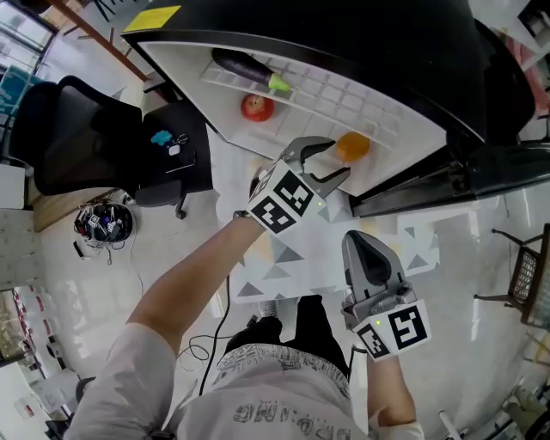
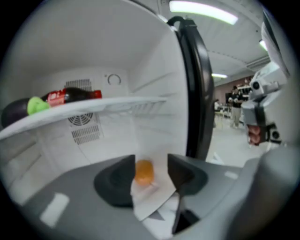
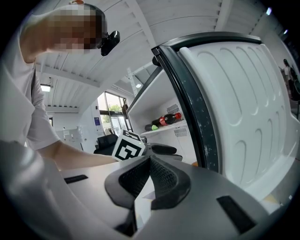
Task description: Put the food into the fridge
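Head view: I'm holding the left tongs (image 1: 339, 159) with jaws apart, just short of the orange (image 1: 352, 146) on the white fridge (image 1: 404, 142) floor. The eggplant (image 1: 245, 67) is lying lengthwise along the shelf (image 1: 344, 99), stem end rightward.

Left gripper view: the orange (image 2: 144, 172) is showing between the parted jaws, with open room under the shelf (image 2: 117, 105).

Right gripper view: the right tongs (image 3: 149, 164) are sitting closed, empty, with the door (image 3: 243, 108) crowding their right.

Open fridge (image 2: 151, 70) room beneath shelf (image 2: 117, 105)

Bright even indoor light, ceiling strip lights (image 2: 201, 11) glowing, heavy fisheye warp, dark corners, soft blurred foreground.
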A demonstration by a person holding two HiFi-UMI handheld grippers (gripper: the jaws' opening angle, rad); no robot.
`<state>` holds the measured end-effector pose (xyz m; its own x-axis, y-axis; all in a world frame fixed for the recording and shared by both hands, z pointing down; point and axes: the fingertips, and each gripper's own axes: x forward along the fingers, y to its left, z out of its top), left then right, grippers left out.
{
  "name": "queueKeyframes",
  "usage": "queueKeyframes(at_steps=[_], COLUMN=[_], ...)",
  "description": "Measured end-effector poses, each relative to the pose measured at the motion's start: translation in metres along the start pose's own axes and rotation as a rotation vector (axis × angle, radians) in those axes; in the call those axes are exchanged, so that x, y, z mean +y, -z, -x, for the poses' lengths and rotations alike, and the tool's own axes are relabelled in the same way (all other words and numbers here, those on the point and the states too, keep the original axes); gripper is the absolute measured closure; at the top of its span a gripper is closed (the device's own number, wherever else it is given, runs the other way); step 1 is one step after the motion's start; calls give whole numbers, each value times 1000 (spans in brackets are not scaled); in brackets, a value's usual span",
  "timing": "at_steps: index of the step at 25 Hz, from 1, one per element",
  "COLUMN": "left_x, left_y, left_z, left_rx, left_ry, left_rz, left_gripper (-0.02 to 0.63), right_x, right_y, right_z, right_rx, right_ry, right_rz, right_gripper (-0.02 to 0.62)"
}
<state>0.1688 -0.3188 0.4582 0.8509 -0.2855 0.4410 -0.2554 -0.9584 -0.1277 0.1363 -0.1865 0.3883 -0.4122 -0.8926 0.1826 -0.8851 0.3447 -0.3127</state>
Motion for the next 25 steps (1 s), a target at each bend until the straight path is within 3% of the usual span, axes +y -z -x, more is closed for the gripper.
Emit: queueKeyframes(at_steps=[13, 25], left_x=[-20, -53], left_y=[-24, -42], left_z=[91, 165], left_rx=[-103, -184], left_ry=[-82, -134], left_rz=[41, 105], left_gripper=[527, 586], right_x=[26, 39], right_y=[-26, -37], right_z=[11, 34], right_rx=[-35, -61], right_ry=[25, 56], right_rz=[53, 82], right_gripper=[604, 604])
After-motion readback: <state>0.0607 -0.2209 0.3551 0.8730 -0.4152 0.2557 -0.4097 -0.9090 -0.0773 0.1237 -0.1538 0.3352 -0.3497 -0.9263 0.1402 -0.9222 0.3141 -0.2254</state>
